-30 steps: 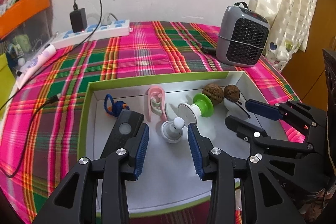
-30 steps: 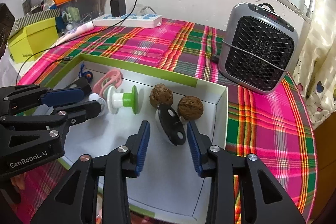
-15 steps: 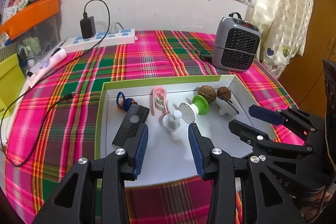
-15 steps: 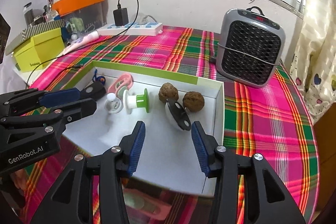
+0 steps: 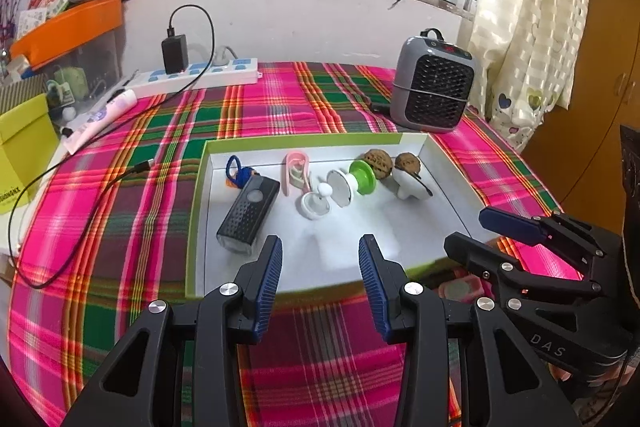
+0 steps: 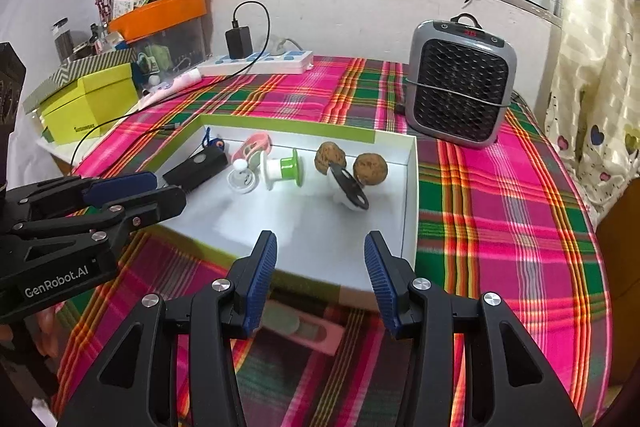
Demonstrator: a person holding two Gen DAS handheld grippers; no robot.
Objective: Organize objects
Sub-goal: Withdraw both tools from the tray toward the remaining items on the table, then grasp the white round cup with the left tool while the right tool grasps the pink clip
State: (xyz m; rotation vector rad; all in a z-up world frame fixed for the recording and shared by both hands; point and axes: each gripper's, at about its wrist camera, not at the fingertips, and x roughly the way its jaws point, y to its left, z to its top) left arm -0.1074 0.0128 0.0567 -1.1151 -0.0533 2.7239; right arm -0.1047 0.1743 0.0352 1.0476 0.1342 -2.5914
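My left gripper [image 5: 320, 269] and right gripper [image 6: 320, 263] both hang parted and empty over the near rim of the tray [image 5: 195, 211]; the black box [image 5: 248, 213], spool [image 6: 280, 169] and walnuts [image 6: 370, 167] lie beyond my fingertips, with bare tray floor between. Something pink, perhaps a case [image 6: 304, 331], lies under my right fingers.

A woven plaid cloth [image 5: 280, 107] is spread below both tools. Ahead of the fingers, a matt white cardboard tray [image 5: 320, 259] is seen, holding two rough, wrinkled walnuts [image 6: 352, 163] and a glossy green-and-white plastic spool [image 6: 280, 169]. Ribbed blue pads [image 6: 260, 279] are fitted to matt black plastic fingers.
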